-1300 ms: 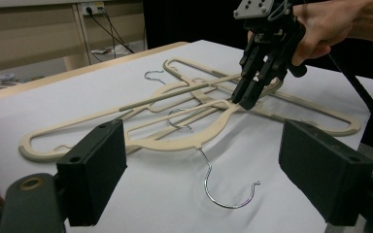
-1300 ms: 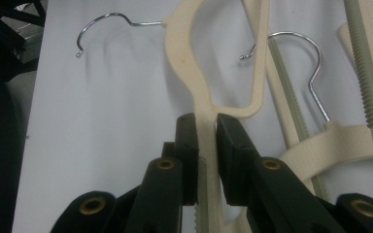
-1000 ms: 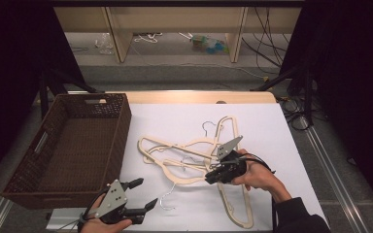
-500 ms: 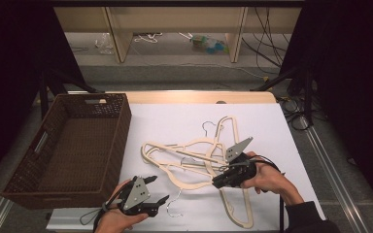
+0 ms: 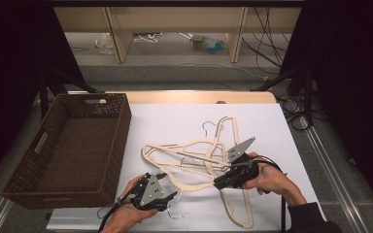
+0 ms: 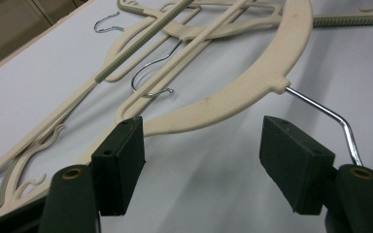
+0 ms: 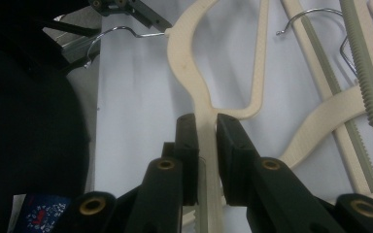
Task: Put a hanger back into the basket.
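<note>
You have one brown wicker basket (image 5: 68,150) on the left of the table and one white table cover (image 5: 175,121) under everything. On the cover lies a tangled pile of cream plastic hangers (image 5: 199,155) with metal hooks; you can count about four of them, but they overlap so much that the exact number cannot be told. You hold two grippers, the left gripper (image 5: 167,199) and the right gripper (image 5: 218,183), one in each hand, and each one has two black jaws.
</note>
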### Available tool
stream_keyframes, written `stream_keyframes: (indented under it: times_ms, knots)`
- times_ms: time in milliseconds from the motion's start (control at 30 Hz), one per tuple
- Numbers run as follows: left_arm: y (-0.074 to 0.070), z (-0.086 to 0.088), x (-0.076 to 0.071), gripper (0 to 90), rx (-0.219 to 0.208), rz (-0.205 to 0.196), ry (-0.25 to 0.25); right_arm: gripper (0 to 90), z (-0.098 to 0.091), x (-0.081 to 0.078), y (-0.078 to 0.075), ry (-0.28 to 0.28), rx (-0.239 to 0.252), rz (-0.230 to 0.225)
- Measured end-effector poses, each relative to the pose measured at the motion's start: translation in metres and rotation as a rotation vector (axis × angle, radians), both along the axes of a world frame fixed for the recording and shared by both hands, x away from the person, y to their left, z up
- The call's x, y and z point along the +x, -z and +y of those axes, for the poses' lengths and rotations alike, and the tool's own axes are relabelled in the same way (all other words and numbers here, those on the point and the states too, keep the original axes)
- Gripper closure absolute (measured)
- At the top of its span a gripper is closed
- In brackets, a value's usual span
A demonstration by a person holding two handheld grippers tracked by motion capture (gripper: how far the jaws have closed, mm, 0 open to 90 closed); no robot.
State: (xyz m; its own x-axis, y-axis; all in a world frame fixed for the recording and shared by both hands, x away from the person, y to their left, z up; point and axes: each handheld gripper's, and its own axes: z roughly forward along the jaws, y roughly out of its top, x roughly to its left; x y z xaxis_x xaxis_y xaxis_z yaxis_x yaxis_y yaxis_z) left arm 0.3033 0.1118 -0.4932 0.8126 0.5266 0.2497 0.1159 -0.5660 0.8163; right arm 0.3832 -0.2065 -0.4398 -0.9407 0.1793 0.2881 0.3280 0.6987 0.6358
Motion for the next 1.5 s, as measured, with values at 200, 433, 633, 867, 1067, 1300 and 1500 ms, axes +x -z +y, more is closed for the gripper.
stream_keyframes:
  times_ms: [200, 433, 633, 867, 1067, 1300, 1500]
  knots:
    - [-0.001, -0.006, 0.004, 34.2, 0.003, -0.025, 0.020, 80.2, 0.000, -0.001, 0.000, -0.005, -0.001, 0.014]
    - [-0.004, -0.013, 0.004, 45.2, 0.032, -0.070, 0.098, 80.2, -0.002, 0.000, 0.001, -0.007, 0.012, 0.020]
    - [-0.010, -0.014, 0.005, 52.0, 0.084, -0.104, 0.153, 80.2, -0.005, 0.001, 0.002, -0.006, 0.009, 0.040]
    - [-0.019, -0.019, 0.007, 61.5, 0.150, -0.167, 0.245, 80.1, -0.009, 0.003, 0.002, -0.004, 0.017, 0.044]
    - [-0.029, -0.022, 0.010, 68.4, 0.175, -0.214, 0.298, 80.0, -0.015, 0.005, 0.001, 0.002, 0.032, 0.065]
    - [-0.047, -0.027, 0.018, 73.9, 0.210, -0.251, 0.349, 80.2, -0.017, 0.006, 0.002, -0.006, 0.024, 0.073]
    - [-0.059, -0.032, 0.022, 75.9, 0.236, -0.218, 0.367, 76.3, -0.019, 0.004, -0.001, 0.017, 0.019, 0.042]
